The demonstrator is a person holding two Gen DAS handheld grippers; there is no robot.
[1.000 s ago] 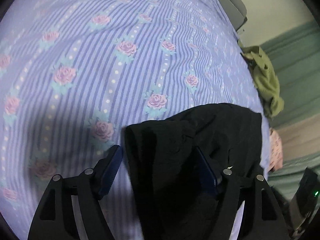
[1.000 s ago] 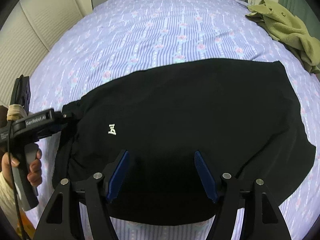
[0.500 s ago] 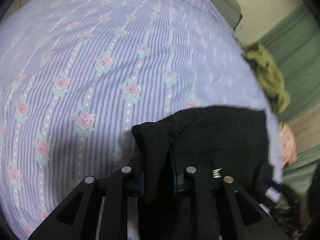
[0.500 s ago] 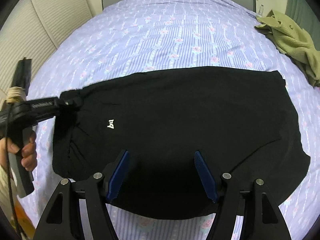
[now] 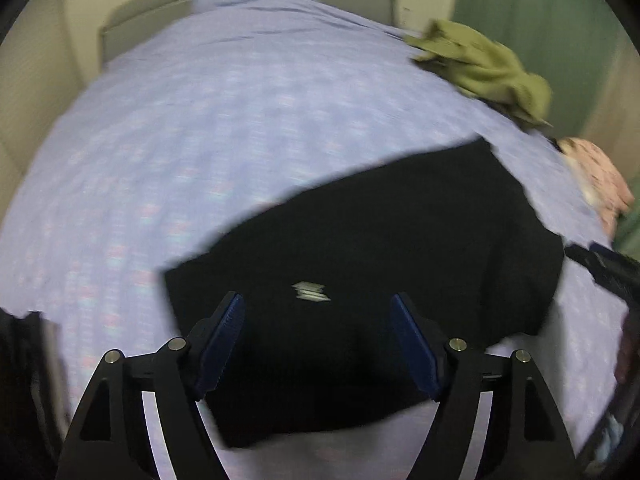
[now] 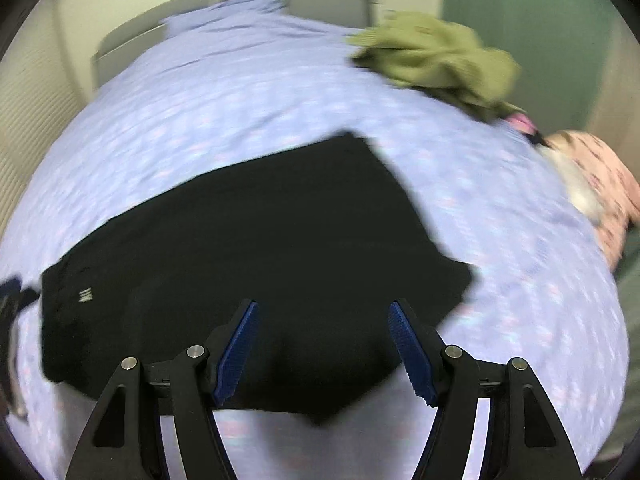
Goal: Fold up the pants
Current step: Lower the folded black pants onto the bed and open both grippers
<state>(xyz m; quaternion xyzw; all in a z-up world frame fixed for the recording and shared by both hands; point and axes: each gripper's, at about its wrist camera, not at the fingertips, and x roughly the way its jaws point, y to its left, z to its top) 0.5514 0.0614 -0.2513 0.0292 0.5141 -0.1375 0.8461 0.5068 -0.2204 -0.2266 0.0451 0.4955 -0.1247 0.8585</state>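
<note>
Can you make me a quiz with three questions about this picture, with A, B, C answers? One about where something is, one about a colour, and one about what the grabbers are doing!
1. Where is the green cloth?
A. on the pants
B. at the far right of the bed
C. on the floor

2. What colour are the pants?
A. black
B. red
C. white

3. What is the right gripper holding?
A. the pants
B. the green cloth
C. nothing

Answers:
1 B, it lies by the bed's far right edge, apart from the pants.
2 A, they are a black patch on the sheet.
3 C, its pads stand apart above the pants.
</note>
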